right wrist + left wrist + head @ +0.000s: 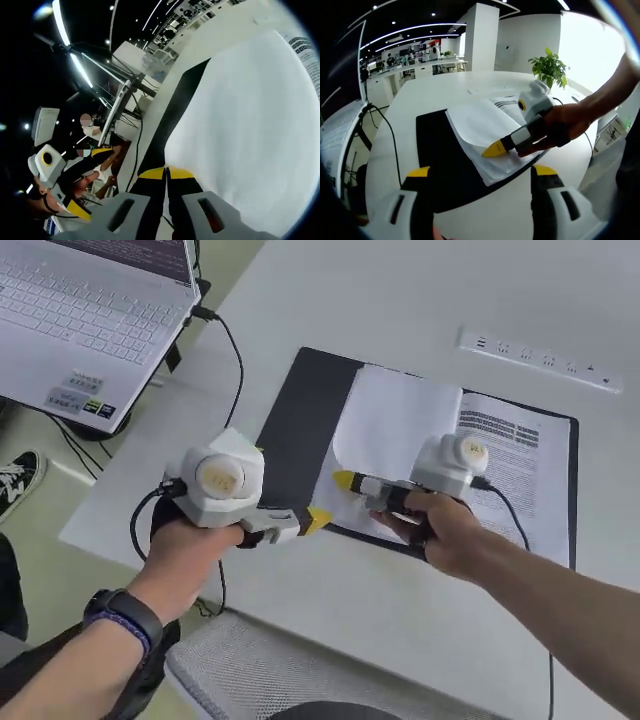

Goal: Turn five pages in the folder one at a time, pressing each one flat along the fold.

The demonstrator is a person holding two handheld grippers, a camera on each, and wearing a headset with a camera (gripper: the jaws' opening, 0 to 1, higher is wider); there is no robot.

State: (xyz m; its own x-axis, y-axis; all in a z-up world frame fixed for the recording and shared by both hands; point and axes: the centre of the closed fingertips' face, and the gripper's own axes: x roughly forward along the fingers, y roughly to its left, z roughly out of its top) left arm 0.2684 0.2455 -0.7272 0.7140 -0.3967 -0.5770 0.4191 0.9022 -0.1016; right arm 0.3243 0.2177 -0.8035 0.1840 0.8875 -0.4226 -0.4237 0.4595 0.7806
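Pinching the lifted page [395, 420] at its free edge with the right gripper [166, 173], jaws pressed together, over the open folder [300, 420] by the near edge of the desk [400, 300]. Hovering alongside with the left gripper [481, 172], spread wide, empty.

The head view looks down at the folder [300, 420]. The left gripper view faces it low across the table; the right gripper view skims it closely.
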